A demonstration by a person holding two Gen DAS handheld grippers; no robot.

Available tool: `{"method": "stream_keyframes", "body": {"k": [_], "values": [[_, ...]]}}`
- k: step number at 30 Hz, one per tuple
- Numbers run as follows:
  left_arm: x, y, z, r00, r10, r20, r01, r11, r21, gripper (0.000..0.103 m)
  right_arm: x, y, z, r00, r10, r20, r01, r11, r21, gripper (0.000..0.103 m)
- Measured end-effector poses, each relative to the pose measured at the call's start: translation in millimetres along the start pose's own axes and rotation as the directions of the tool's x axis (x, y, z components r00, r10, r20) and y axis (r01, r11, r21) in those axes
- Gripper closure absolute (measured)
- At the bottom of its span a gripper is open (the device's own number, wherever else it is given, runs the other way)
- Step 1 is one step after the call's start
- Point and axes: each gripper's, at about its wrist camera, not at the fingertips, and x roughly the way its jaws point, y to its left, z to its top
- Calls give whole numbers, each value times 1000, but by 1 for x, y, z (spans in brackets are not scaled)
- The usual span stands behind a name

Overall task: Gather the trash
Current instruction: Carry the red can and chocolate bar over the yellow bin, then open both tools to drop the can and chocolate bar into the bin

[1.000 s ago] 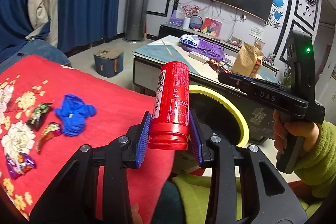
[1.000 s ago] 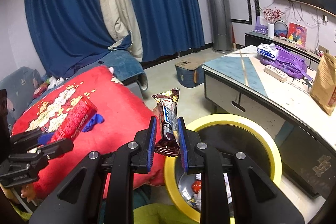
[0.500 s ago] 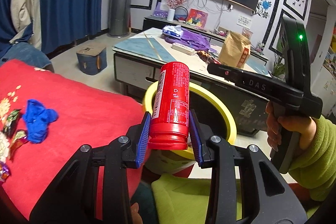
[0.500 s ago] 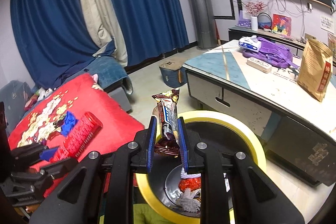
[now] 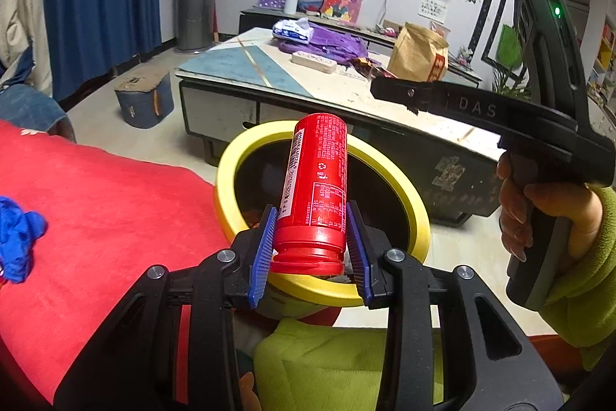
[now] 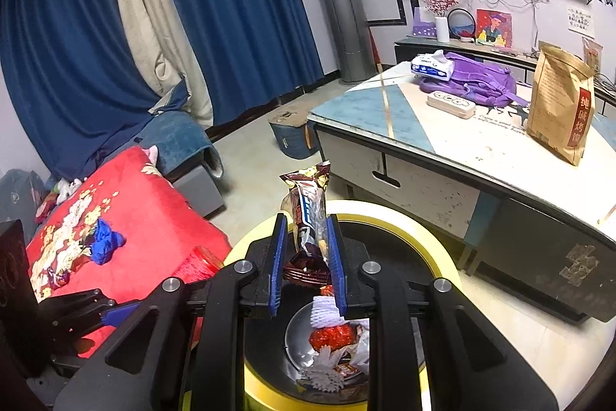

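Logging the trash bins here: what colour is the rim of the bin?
Yellow; the bin rim shows best in the left wrist view.

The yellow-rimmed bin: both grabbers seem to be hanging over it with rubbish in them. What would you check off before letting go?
1. Red canister held firmly between the left gripper fingers: ok.
2. Canister over the bin opening: ok, it sits inside the yellow rim in the left wrist view.
3. Snack wrapper pinched in the right gripper: ok.
4. Wrapper above the bin's mouth: ok, the trash inside shows just below the fingers.
5. Room left in the bin: ok, rubbish covers only the bottom.
6. The two grippers clear of each other: cannot tell how far apart they are.
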Motion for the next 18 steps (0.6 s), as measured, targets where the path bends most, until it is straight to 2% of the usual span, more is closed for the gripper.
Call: {"method": "stream_keyframes", "body": {"k": [8,18], "values": [[30,-5,-5,998,-14,-62,16,1000,19,74,12,-15,-5,999,-13,-37,15,999,38,81],[50,-13,-5,994,-35,-104,40,998,45,75,23,-24,-8,997,-21,-69,25,998,59,81]]}}
